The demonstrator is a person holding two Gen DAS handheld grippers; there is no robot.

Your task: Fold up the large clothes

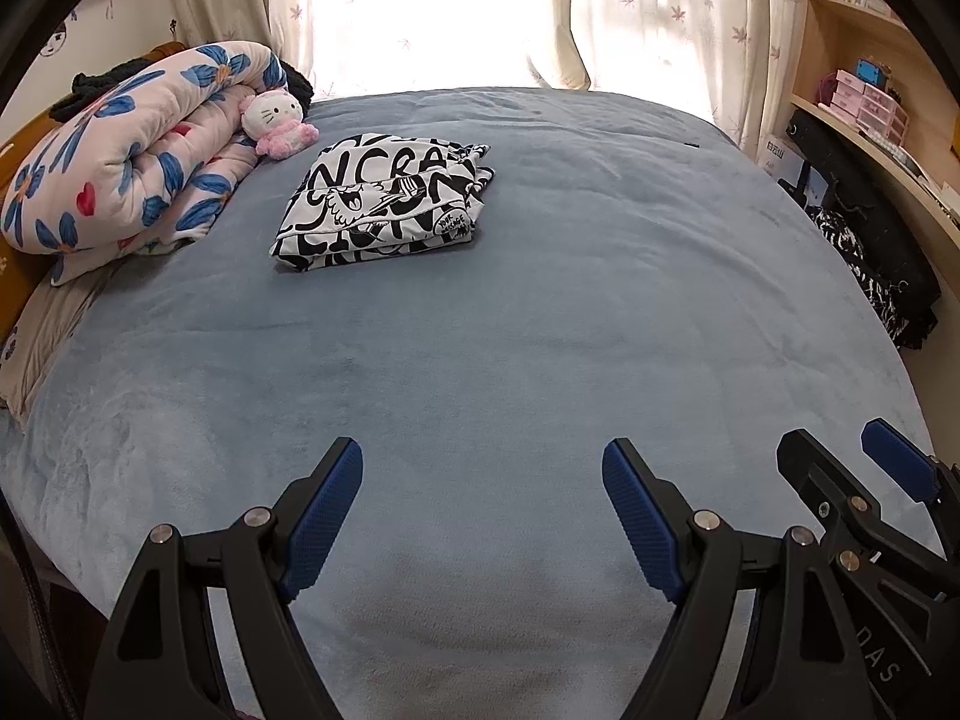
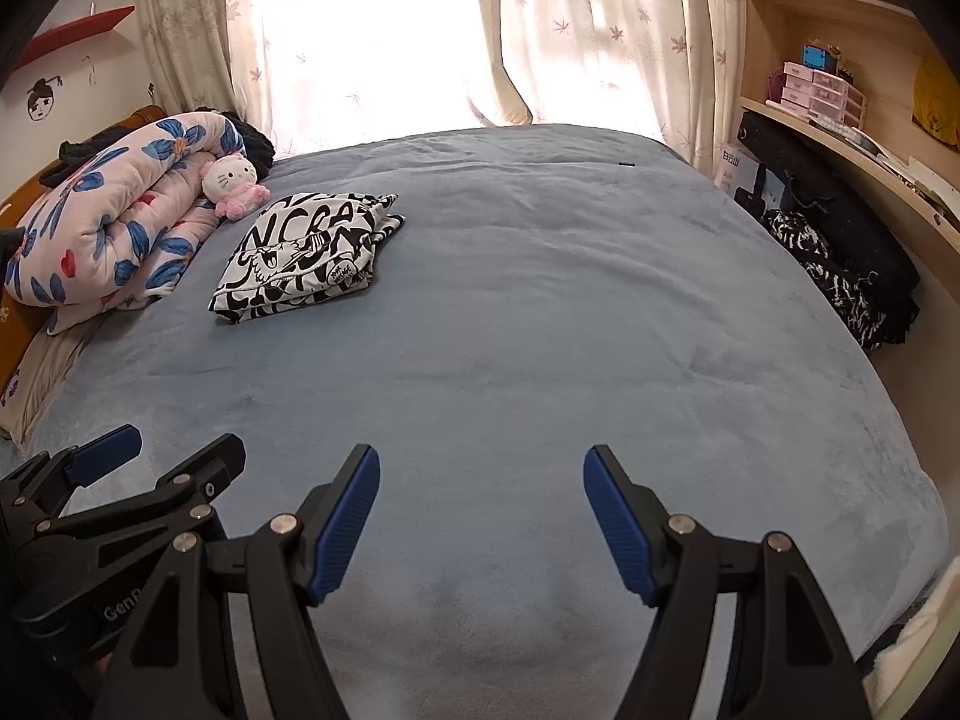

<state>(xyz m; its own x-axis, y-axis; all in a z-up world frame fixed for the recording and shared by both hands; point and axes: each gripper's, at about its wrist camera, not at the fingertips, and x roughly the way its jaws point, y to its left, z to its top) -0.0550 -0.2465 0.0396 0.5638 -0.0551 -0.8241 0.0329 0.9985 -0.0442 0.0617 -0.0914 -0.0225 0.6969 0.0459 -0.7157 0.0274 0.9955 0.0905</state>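
Blue fleece covers the bed (image 1: 480,330), and nothing lies on its near half. At the far left a quilt (image 1: 126,150) with blue flowers is rolled up against the headboard, with something black behind it. A plush cat (image 1: 273,120) in pink leans on the quilt's right end. Just beside it, a little nearer the middle, lies the garment (image 1: 384,201), black and white with big letters, folded into a thick square and flat on the fleece. It touches neither the quilt nor the plush cat. Behind the bed hang curtains (image 1: 648,6) with a leaf print, very bright from the window. At the right stand shelves (image 2: 840,114) with pink drawers, and below them dark bags and a black-and-white cloth on the floor.

Both tools hover low over the near edge, well apart from the garment. The left gripper (image 1: 483,486) has its jaws spread wide and holds nothing. The right gripper (image 2: 483,489), just beside it on the right, is spread the same way, also with nothing between the pads.
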